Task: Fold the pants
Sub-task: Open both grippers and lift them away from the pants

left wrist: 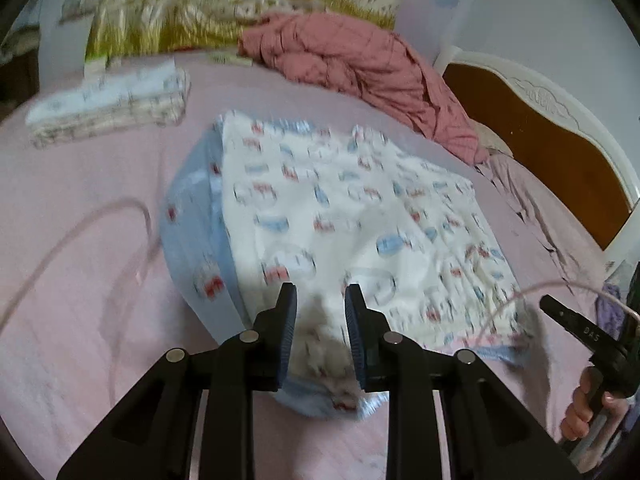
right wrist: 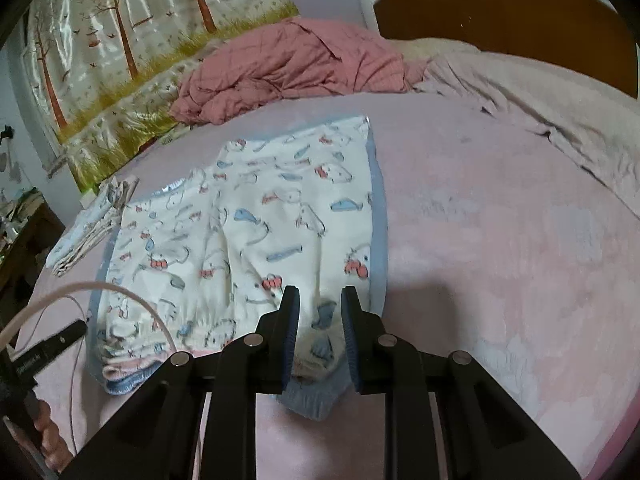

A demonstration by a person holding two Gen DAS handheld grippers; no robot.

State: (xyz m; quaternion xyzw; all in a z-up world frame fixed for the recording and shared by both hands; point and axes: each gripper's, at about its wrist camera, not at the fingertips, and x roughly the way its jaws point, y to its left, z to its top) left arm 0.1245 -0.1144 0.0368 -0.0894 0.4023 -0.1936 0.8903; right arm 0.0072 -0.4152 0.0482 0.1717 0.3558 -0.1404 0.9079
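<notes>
White cotton pants [right wrist: 256, 232] with blue-and-red whale print and pale blue trim, lying on a bed with a pink sheet [right wrist: 500, 240].

Left gripper [left wrist: 320, 300]: jaws apart over the near hem, fabric between them, contact not discernible. Right gripper [right wrist: 319, 300]: jaws apart above the blue waistband edge, cloth between the black fingers [right wrist: 289, 320]. Also present: rumpled rose quilted blanket [right wrist: 280, 68] beyond the pants; folded printed laundry stack [left wrist: 112, 108] at the far left; orange-and-white headboard [left wrist: 540, 140]; tree-print wall hanging [right wrist: 120, 40].

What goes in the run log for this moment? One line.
pants: flat on bed | left gripper: open, over hem | right gripper: open, over hem
</notes>
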